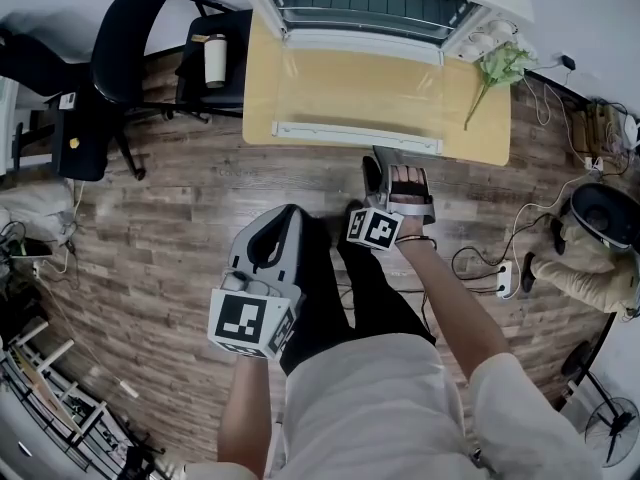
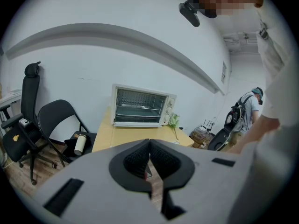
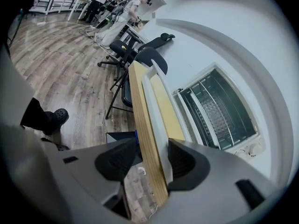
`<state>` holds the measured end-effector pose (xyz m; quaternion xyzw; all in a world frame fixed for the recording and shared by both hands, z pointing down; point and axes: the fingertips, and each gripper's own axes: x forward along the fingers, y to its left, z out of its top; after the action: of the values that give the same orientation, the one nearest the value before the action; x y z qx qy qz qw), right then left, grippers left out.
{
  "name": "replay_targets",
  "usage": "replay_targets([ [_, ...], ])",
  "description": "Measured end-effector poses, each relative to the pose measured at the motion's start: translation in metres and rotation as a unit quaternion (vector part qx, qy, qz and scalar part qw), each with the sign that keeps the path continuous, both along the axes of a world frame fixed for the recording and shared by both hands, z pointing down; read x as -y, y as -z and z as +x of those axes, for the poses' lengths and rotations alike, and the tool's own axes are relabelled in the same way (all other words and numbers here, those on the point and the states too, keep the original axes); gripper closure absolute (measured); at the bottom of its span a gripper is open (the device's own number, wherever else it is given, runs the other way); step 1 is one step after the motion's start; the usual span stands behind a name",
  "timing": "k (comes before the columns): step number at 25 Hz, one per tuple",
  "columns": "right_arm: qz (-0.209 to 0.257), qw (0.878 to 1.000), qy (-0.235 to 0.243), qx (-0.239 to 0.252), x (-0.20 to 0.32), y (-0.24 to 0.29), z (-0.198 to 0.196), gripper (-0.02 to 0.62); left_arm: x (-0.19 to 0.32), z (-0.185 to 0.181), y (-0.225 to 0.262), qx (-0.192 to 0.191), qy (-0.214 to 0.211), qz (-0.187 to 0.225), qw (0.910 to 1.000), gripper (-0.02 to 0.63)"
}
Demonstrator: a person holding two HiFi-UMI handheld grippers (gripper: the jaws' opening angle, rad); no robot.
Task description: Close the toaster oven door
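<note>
The white toaster oven stands at the back of a light wooden table. Its glass door lies flat, open, on the tabletop, and its white handle bar runs along the table's front edge. My right gripper is at that edge. In the right gripper view its jaws straddle the handle and the wooden edge, with a pad against each side. My left gripper hangs lower over the floor, away from the table, its jaws together and holding nothing.
A leafy green stalk lies on the table's right end. Black chairs stand to the left, one holding a bottle. A power strip with cables and a crouching person are on the floor at the right.
</note>
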<state>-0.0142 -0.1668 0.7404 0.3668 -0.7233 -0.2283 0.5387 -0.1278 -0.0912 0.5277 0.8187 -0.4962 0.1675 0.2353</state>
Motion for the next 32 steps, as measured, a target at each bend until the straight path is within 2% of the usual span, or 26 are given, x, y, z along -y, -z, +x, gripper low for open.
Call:
replay_targets([
  [4,0.003,1.000,-0.001,0.004,0.002,0.009,-0.001,0.407,0.003,-0.002,0.003,0.001,0.002,0.004,1.0000,0.598],
  [9,0.015,1.000,0.004,0.003,0.005,0.025,0.000,0.462,0.004,0.000,0.006,0.000,0.002,0.006,1.0000,0.598],
  [12,0.025,1.000,0.004,0.004,0.008,0.033,0.001,0.464,0.004,0.003,0.008,0.000,0.000,0.008,1.0000,0.598],
  [19,0.040,0.999,0.001,0.004,0.015,0.047,0.005,0.514,0.007,0.007,0.015,0.001,0.001,0.014,0.9999,0.598],
  [32,0.020,1.000,0.008,0.003,0.016,0.063,0.008,0.509,0.008,0.003,0.036,0.004,0.007,0.029,0.9996,0.597],
])
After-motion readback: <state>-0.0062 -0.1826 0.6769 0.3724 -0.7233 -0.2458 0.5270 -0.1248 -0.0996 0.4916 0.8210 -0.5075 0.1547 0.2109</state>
